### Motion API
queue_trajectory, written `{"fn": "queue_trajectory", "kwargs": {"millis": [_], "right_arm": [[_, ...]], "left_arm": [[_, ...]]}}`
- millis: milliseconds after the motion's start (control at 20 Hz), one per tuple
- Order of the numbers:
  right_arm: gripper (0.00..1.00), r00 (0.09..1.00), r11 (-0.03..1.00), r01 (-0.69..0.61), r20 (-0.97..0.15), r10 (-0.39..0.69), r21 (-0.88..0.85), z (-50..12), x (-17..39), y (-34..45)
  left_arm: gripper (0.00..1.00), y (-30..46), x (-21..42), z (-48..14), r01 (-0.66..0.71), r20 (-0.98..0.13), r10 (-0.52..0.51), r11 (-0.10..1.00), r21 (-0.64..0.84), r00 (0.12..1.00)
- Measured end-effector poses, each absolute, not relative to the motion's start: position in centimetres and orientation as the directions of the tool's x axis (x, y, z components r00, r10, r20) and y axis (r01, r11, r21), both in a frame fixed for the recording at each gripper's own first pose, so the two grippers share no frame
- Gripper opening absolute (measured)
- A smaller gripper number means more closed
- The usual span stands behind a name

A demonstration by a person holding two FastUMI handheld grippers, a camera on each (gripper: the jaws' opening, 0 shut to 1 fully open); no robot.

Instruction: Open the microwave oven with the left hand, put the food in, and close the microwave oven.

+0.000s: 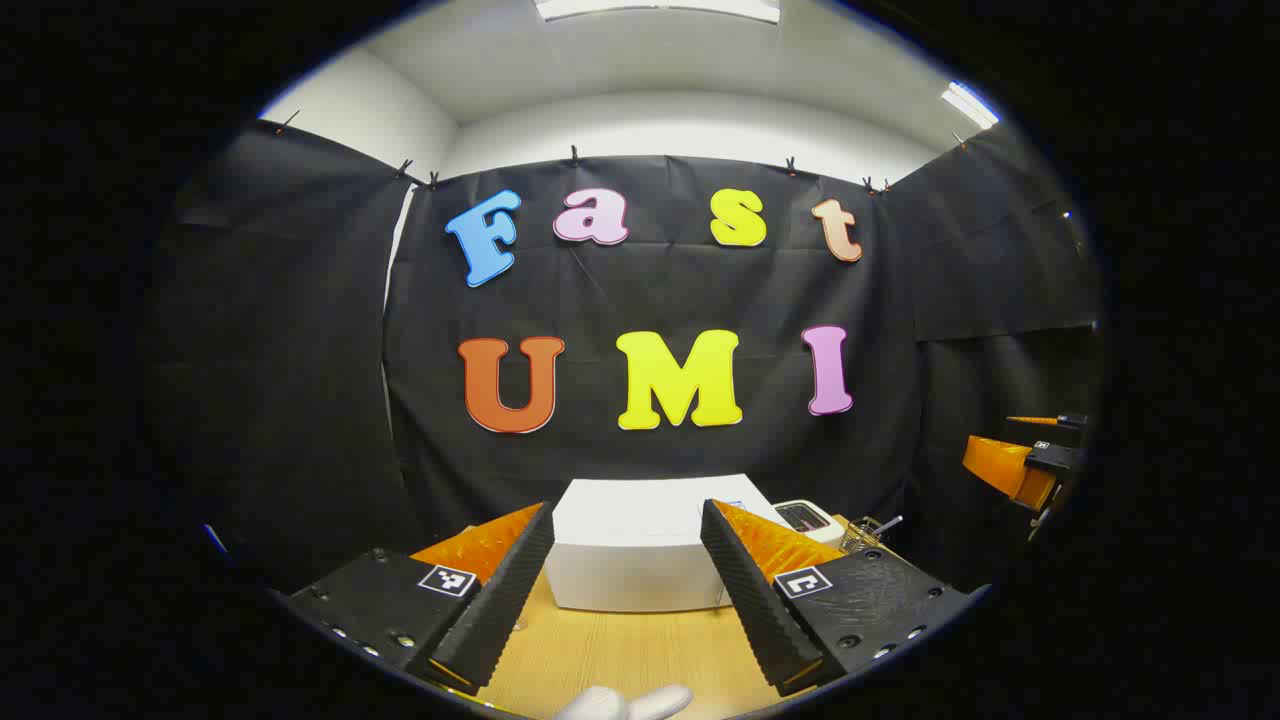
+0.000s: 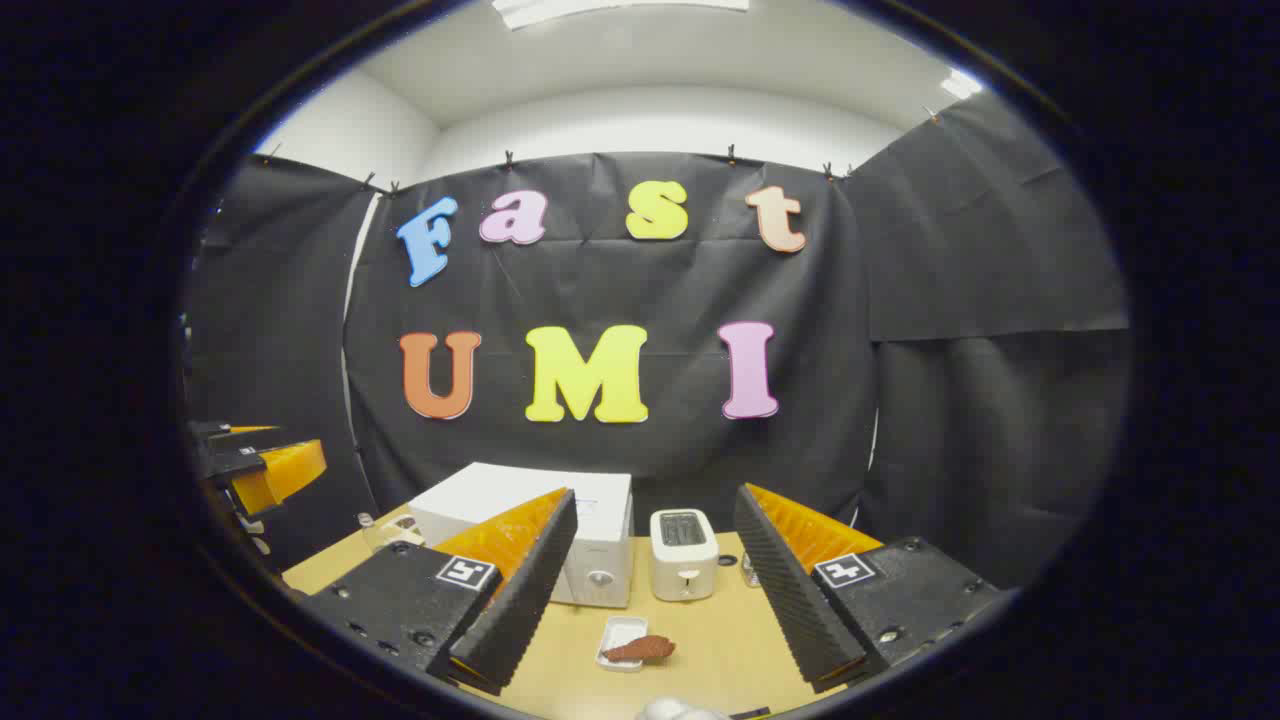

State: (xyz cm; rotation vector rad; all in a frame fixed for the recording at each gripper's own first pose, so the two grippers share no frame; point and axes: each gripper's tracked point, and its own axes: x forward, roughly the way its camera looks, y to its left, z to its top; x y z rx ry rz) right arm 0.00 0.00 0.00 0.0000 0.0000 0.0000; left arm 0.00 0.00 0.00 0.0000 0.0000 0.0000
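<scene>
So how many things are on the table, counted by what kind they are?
Microwave: 1
Toaster: 1
Small tray with food on it: 1
Wire basket: 1
Total: 4

Right gripper view: bare table [image 2: 700, 640] between the spread fingers; small tray [image 2: 622, 636] with food [image 2: 641, 649] at 6 o'clock. Microwave [image 2: 600, 540] at 11 and toaster [image 2: 683, 553] at 12 block the back, narrow gap between them. Left gripper view: microwave [image 1: 630, 560] dead ahead at 12, open table in front.
</scene>
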Motion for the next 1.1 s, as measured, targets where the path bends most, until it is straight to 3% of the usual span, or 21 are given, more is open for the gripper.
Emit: {"fn": "queue_trajectory", "kwargs": {"millis": [50,550,950,1000,1050,1100], "right_arm": [[1.00,1.000,1.000,0.000,0.001,0.000,0.000,0.0,0.1,-0.1],[1.00,1.000,1.000,0.014,-0.004,-0.014,0.003,-0.2,1.1,-1.1],[1.00,0.999,0.999,0.047,0.015,-0.048,0.015,0.6,1.9,-3.7],[0.91,0.998,0.998,0.057,0.013,-0.057,0.012,0.9,2.0,-4.4],[1.00,0.998,0.998,0.068,0.013,-0.068,0.006,1.1,1.9,-5.0],[1.00,0.997,0.997,0.078,0.012,-0.078,-0.001,1.3,1.9,-5.6]], "left_arm": [[0.93,-0.2,0.0,-0.2,0.003,-0.002,-0.003,1.000,0.002,1.000],[0.93,-0.4,1.7,-1.0,-0.003,-0.011,0.003,1.000,0.025,1.000],[0.93,-3.2,4.9,-5.6,0.034,-0.037,-0.034,0.999,-0.013,0.999],[0.93,-4.0,5.6,-6.8,0.044,-0.038,-0.044,0.999,-0.021,0.998],[0.93,-4.8,6.2,-7.8,0.054,-0.040,-0.055,0.998,-0.025,0.998],[0.93,-5.7,7.0,-9.0,0.062,-0.038,-0.063,0.998,-0.028,0.997]]}}
